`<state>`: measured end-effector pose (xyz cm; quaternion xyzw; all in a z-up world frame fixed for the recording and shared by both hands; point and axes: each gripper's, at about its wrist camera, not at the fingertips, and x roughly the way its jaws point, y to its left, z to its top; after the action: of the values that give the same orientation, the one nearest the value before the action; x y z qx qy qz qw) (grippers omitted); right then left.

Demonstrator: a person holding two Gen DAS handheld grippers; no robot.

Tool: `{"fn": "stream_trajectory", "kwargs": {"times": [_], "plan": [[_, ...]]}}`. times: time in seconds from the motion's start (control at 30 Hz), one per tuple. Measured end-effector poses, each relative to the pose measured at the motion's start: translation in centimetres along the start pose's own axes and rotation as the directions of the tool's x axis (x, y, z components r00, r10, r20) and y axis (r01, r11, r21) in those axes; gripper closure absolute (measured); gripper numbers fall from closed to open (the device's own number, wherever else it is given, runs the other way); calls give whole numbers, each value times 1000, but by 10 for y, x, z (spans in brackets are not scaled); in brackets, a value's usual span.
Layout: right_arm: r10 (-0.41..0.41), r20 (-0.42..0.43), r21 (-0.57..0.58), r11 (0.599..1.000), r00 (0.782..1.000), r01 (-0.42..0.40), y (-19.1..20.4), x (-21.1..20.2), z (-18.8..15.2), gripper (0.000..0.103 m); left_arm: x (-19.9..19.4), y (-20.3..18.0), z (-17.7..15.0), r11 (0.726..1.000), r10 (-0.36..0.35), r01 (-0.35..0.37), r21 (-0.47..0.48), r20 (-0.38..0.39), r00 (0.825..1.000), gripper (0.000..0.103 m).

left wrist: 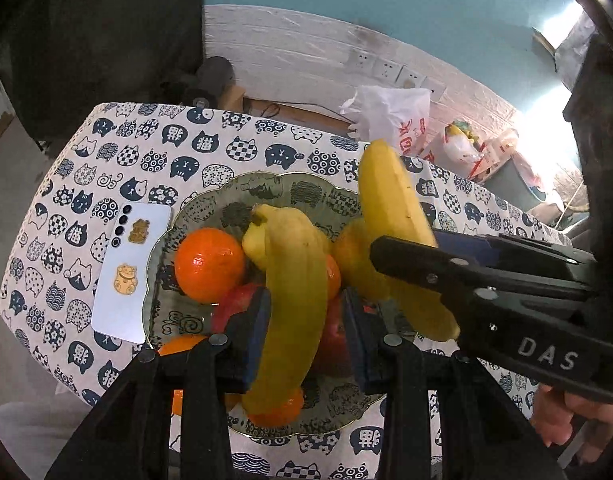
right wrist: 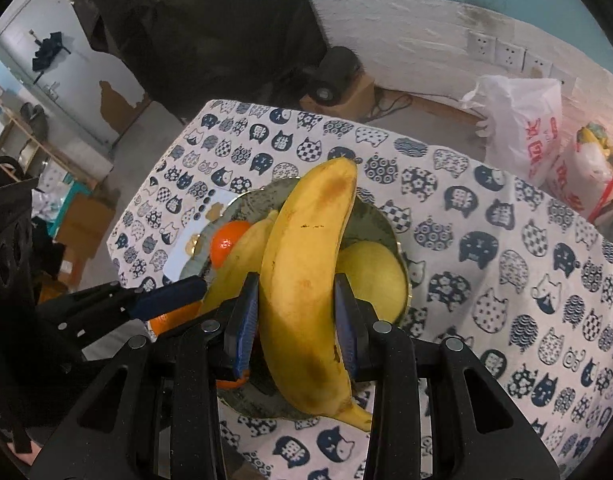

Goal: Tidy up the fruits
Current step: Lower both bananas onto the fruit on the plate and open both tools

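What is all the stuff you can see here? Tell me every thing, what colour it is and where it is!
bananas: two, yellow, one in each gripper, over the plate
oranges: at least three, orange, on the plate
apple: one, red, under the left banana
pear: one, yellow-green, right side of plate
plate: one, grey-green with cat pattern, on the tablecloth
phone: one, white with gold cat stickers, left of plate
tablecloth: one, white with navy cats
plastic bags: two, white and red, behind the table
left gripper: black with blue pads
right gripper: black with blue pads
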<state>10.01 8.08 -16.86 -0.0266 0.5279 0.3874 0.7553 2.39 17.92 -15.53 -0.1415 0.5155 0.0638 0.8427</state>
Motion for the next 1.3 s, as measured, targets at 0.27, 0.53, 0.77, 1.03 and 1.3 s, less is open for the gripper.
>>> {"fn": "stream_trajectory", "kwargs": {"times": [0.27, 0.53, 0.77, 1.03, 1.3], "plan": [[29, -38, -3, 1000, 999, -29, 2, 18, 1, 68, 1, 8, -3, 1000, 4, -5, -25, -21, 1000, 55], [34, 0, -10, 999, 999, -34, 4, 4, 8, 58, -11, 6, -6, 1000, 29, -29, -10, -1, 1000, 39], [-32, 35, -36, 999, 999, 33, 9, -15, 7, 39, -27, 3, -10, 999, 45, -45, 4, 12, 999, 27], [-166, 149, -92, 979, 975, 181, 22, -62, 5, 32, -59, -9, -12, 998, 55, -58, 40, 79, 995, 22], [-194, 212, -124, 967, 958, 224, 30, -96, -4, 32, -89, -30, -17, 991, 71, -87, 103, 151, 986, 15]]}}
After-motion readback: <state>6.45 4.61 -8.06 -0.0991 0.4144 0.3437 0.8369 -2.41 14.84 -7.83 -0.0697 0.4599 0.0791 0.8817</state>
